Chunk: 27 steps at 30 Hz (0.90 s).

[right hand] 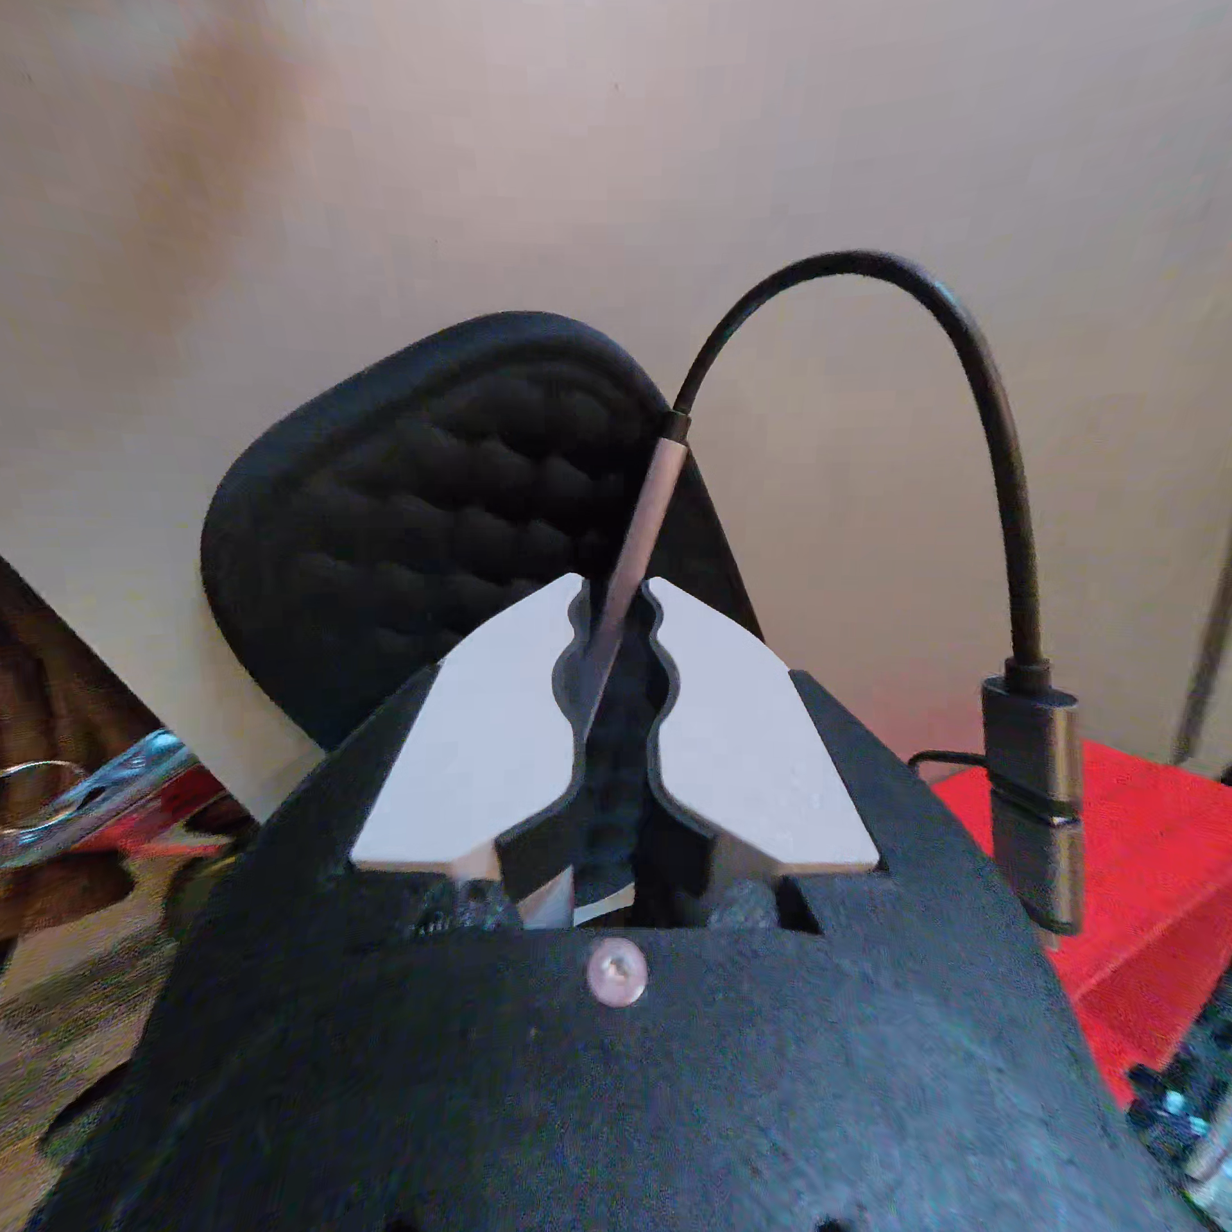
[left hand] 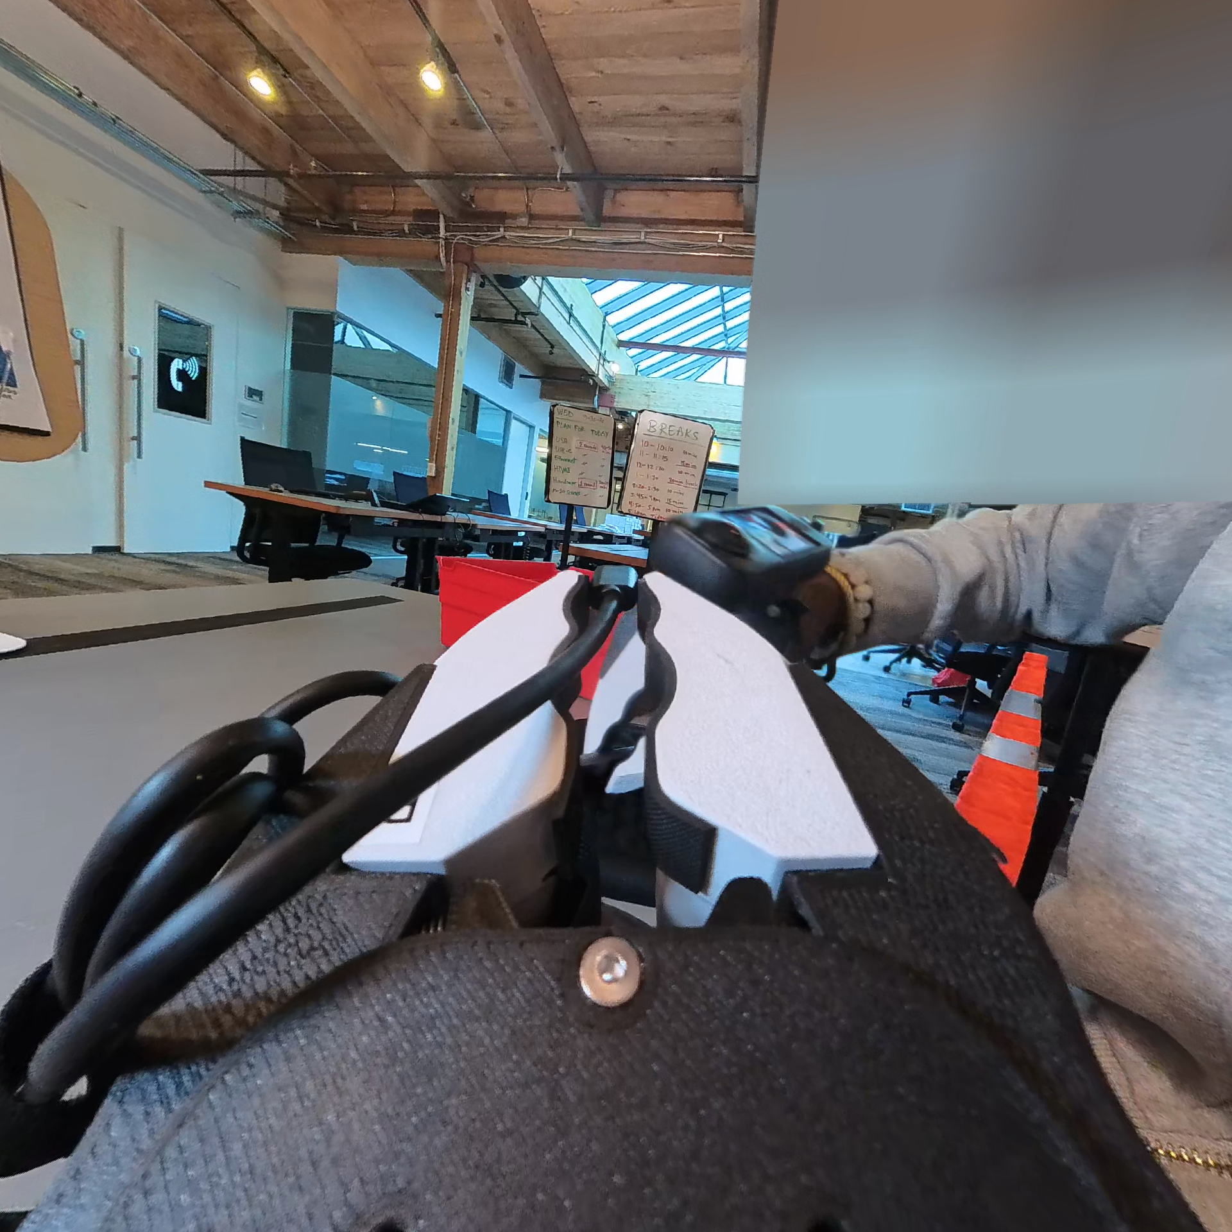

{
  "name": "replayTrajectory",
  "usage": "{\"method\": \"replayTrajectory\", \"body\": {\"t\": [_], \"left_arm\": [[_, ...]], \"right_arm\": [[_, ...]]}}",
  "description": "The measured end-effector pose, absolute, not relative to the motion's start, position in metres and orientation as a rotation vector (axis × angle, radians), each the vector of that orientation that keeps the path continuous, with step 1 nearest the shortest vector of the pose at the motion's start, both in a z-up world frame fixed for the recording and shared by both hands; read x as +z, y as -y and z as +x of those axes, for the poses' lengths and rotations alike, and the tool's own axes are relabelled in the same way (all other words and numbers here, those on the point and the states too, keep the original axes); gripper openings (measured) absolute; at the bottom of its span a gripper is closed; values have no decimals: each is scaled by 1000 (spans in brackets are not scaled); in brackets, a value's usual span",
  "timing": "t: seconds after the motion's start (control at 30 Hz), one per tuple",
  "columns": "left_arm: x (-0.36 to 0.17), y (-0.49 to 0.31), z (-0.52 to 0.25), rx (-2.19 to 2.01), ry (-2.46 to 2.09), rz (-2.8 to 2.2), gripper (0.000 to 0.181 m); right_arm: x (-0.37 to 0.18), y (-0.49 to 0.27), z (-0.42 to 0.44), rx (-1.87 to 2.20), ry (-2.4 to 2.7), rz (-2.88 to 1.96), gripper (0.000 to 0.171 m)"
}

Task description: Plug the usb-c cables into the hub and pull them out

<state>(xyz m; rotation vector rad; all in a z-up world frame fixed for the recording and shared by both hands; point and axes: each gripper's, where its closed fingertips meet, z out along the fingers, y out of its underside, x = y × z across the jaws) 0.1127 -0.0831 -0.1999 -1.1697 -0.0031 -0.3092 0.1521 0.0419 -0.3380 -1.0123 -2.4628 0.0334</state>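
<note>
My left gripper point(left hand: 610, 585) is shut on the black plug of a usb-c cable point(left hand: 467, 727). The cable runs back over the left finger and coils at the lower left. My right gripper point(right hand: 617, 590) is shut on the slim grey hub point(right hand: 643, 533), seen edge-on and tilted right. The hub's own black lead point(right hand: 933, 300) arches up and right, then hangs down to a grey connector point(right hand: 1033, 800) joined to a second grey piece. In the left wrist view, the right gripper's black body point(left hand: 740, 553) is held by a hand in a grey sleeve just beyond my left fingertips.
A red bin point(left hand: 493, 593) stands behind the left fingers and shows at the lower right of the right wrist view point(right hand: 1133, 867). A black quilted pad point(right hand: 427, 507) lies on the beige table. There is a metal clamp point(right hand: 100, 793) at left and an orange cone point(left hand: 1007, 753) on the floor.
</note>
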Motion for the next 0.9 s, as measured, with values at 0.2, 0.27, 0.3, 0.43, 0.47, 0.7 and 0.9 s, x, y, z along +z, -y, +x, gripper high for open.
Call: {"method": "replayTrajectory", "body": {"t": [0.2, 0.27, 0.3, 0.43, 0.47, 0.7, 0.9], "left_arm": [[-200, 83, 113, -311, 1, -1170, 14], [-200, 83, 113, -314, 1, -1170, 14], [-200, 83, 113, -314, 1, -1170, 14], [-200, 83, 112, -322, 11, -1170, 14], [-201, 83, 111, -326, 13, -1171, 14], [-201, 82, 110, -336, 18, -1173, 14], [-202, 81, 111, -329, 16, -1182, 14]], "right_arm": [[-345, -42, 151, 34, 2618, -1234, 11], [-345, -42, 151, 45, 2632, -1251, 10], [-344, -42, 151, 84, 2638, -1247, 10], [-311, -27, 128, 795, 2395, -1381, 9], [-291, -22, 120, 1074, 2256, -1385, 9], [-263, -34, 127, 1583, 1627, -1261, 9], [-281, -37, 145, 1393, 1664, -1281, 10]]}}
